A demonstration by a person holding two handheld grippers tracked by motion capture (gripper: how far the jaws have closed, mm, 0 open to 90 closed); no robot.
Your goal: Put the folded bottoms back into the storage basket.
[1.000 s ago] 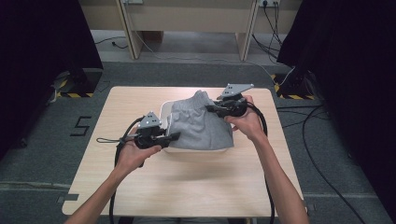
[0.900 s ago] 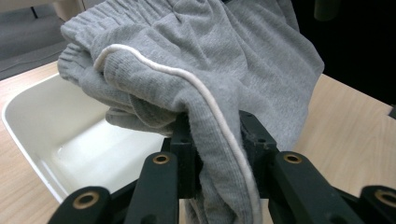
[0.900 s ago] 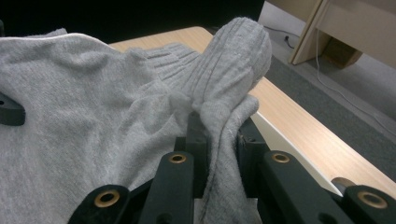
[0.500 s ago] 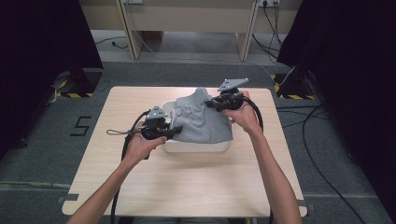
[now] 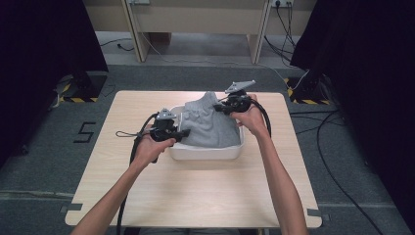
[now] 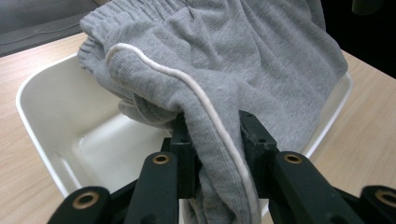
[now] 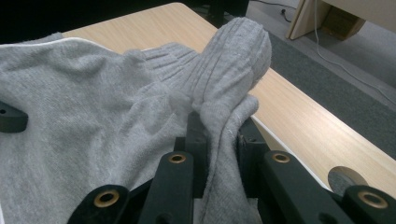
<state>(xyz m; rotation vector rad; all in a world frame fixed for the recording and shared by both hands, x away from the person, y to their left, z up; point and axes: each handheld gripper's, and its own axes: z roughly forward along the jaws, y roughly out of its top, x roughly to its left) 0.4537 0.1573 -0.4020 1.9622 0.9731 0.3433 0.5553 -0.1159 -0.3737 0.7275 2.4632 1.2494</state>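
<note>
A grey knitted garment (image 5: 208, 126) with a ribbed waistband hangs over and into a white tub (image 5: 205, 152) at the middle of the table. My left gripper (image 5: 183, 133) is shut on a fold of the garment (image 6: 219, 93) with white piping, above the tub's (image 6: 44, 116) left side. My right gripper (image 5: 219, 107) is shut on the ribbed edge of the garment (image 7: 224, 84) at the tub's far right. The cloth is stretched between both grippers.
The wooden table (image 5: 147, 196) has bare room in front of the tub and on both sides. Black curtains stand left and right. Cables (image 5: 337, 161) lie on the grey floor at the right. A wooden bench (image 5: 195, 19) stands behind.
Both grippers have carried the garment away from me and downward, so it now sits lower in the tub. The left gripper has also shifted right, toward the tub's edge.
</note>
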